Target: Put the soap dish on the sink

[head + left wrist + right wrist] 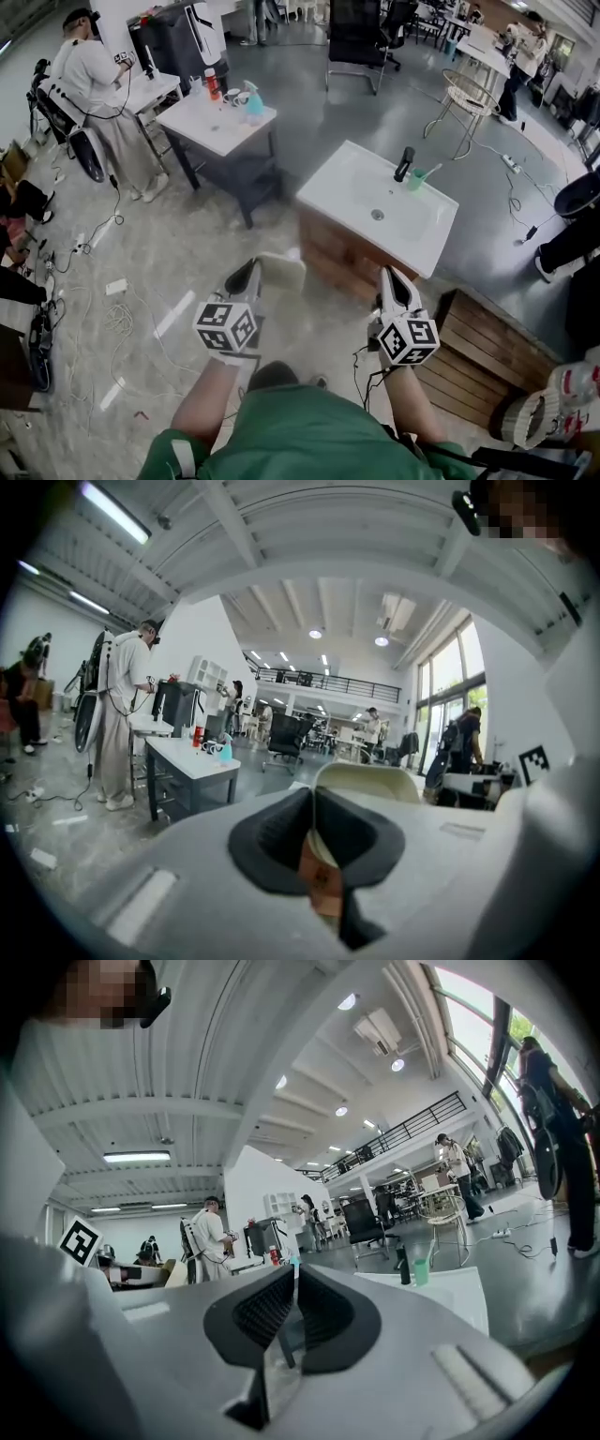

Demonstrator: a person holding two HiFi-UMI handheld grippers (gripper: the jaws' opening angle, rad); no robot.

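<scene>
The soap dish (281,272), cream and shallow, is clamped by its near edge between the jaws of the left tool (249,275), so that its rim stands up beyond the jaw tips, held in the air over the grey floor (187,253). It is short of the white sink (328,187), which sits ahead and to the right on a wooden cabinet (328,255), with a black tap (404,164) and a green cup (416,178) at its far edge. The right tool (394,281) hovers at the sink's near edge, its jaws pressed together with nothing between them.
</scene>
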